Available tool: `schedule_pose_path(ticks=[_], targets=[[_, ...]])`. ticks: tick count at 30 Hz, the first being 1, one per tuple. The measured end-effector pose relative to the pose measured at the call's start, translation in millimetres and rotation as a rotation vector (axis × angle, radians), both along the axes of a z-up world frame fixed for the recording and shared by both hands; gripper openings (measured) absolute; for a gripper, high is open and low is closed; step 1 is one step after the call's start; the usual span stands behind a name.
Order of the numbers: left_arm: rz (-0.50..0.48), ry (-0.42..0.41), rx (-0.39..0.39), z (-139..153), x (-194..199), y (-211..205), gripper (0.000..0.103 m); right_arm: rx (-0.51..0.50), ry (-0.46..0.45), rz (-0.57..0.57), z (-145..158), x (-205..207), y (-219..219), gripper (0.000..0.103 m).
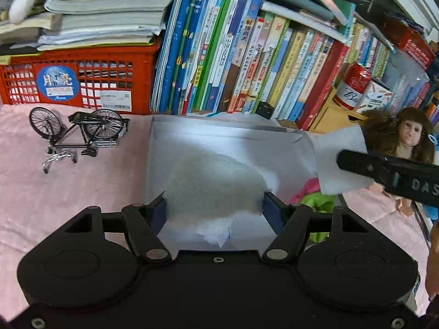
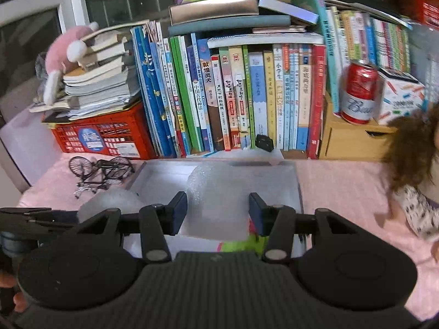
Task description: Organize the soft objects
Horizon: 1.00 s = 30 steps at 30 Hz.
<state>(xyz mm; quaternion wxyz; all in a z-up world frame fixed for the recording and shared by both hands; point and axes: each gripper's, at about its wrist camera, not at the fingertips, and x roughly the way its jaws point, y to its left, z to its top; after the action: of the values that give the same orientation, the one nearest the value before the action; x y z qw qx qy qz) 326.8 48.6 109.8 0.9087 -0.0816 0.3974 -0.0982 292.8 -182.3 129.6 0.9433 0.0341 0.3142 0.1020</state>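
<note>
My left gripper (image 1: 215, 211) is shut on a white, fluffy foam wad (image 1: 214, 183), which fills the gap between its blue pads. It hangs over a translucent grey box (image 1: 219, 134) on the pink cloth. My right gripper (image 2: 218, 211) is shut on a white foam sheet (image 2: 216, 192) above the same box (image 2: 297, 181). In the left wrist view, one of the right gripper's fingers (image 1: 384, 170) lies across that sheet (image 1: 340, 159). The wad (image 2: 109, 201) also shows in the right wrist view, at the left. Green and pink soft items (image 1: 315, 200) lie at the box's near right.
A small model bicycle (image 1: 76, 134) stands left of the box. To the right a doll (image 1: 406, 134) with brown hair lies on the pink cloth (image 1: 68, 192). Behind are a red crate (image 1: 82, 82) under stacked paper, a row of books (image 2: 247, 96) and a red can (image 2: 359, 93).
</note>
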Motion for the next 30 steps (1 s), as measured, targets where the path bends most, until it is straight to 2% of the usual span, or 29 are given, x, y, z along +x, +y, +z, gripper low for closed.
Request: schedule_pose_path(ticks=[6, 11, 15, 21, 30], targets=[[-0.003, 0.055, 0.002, -18.2, 32.4, -1.5, 0.068, 0.002, 0.063, -0.085, -15.7, 42.0, -2.4, 0.053], [-0.019, 0.086, 0.016, -35.2, 47.0, -5.7, 0.068, -0.070, 0.091, -0.097, -32.0, 63.0, 1.6, 0.054], [-0.031, 0.108, 0.013, -46.7, 51.6, -10.1, 0.068, -0.114, 0.089, -0.082, -40.1, 70.1, 5.0, 0.054], [-0.046, 0.135, 0.019, -57.4, 54.1, -16.4, 0.069, -0.193, 0.153, -0.069, -58.8, 77.9, 11.1, 0.054], [-0.055, 0.150, 0.025, -65.2, 56.0, -22.6, 0.069, -0.241, 0.206, -0.042, -72.1, 80.0, 12.5, 0.053]])
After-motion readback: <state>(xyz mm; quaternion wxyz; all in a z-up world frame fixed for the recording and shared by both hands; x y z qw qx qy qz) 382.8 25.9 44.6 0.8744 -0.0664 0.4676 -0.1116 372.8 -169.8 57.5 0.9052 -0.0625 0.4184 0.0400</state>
